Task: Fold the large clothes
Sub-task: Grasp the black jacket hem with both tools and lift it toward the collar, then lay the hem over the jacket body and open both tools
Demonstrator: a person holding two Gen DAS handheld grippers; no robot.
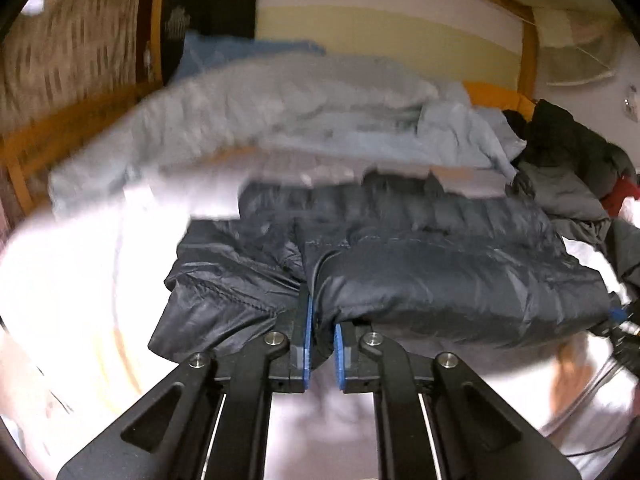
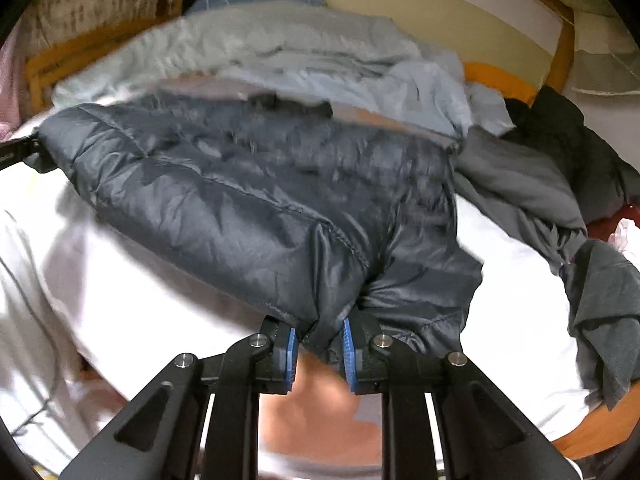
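A dark navy quilted puffer jacket (image 1: 420,264) lies on a white bed sheet (image 1: 80,280); it also fills the middle of the right wrist view (image 2: 248,200). My left gripper (image 1: 320,332) is shut on the jacket's near edge, with fabric bunched between the blue pads. My right gripper (image 2: 320,340) is shut on another part of the jacket's near hem, and the cloth is pinched between its pads. The left gripper's tip shows at the far left of the right wrist view (image 2: 20,152), at the jacket's other end. Both views are motion-blurred.
A crumpled light blue blanket (image 1: 280,120) lies behind the jacket. A pile of dark grey and black clothes (image 2: 560,184) lies at the right, with something red (image 1: 620,196). A wooden bed frame (image 1: 528,48) and wall stand behind. White sheet (image 2: 120,300) lies in front.
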